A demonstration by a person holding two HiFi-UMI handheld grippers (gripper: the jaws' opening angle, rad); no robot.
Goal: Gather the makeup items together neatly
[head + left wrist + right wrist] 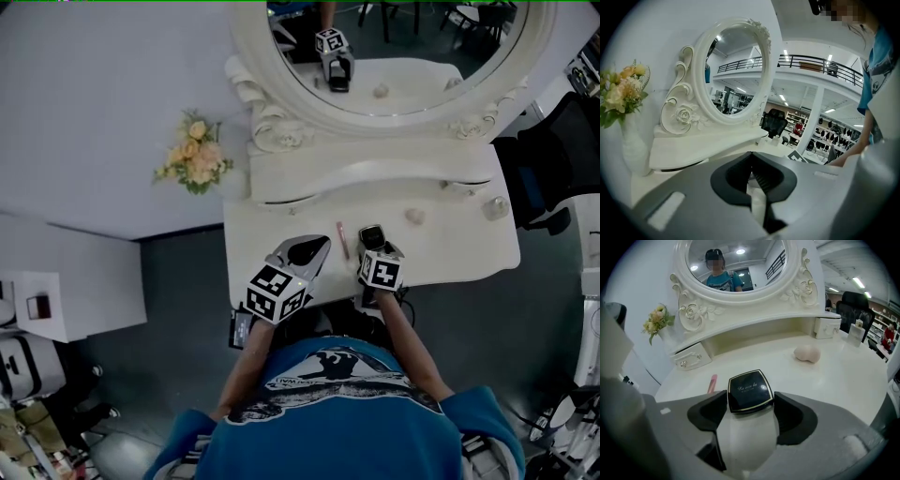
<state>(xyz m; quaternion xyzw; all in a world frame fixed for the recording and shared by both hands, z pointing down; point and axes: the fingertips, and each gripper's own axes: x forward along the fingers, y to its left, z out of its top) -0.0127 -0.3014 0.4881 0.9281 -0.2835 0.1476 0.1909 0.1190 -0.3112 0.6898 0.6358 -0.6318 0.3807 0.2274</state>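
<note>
A black square compact [749, 389] with a gold rim sits between the jaws of my right gripper [375, 246], which is shut on it just above the white dressing table [450, 253]. A slim pink stick [343, 240] lies on the table just left of the compact, between my two grippers. A beige makeup sponge [414, 217] rests further back and to the right. My left gripper [322, 246] hovers at the table's front left; its tips meet with nothing between them. In the left gripper view the jaws [751, 157] touch at the tip.
An oval mirror [394, 56] in an ornate white frame rises behind a raised shelf with small drawers [692, 357] at both ends. A small clear jar [495, 207] stands at the far right. A vase of flowers [194, 156] stands left of the mirror.
</note>
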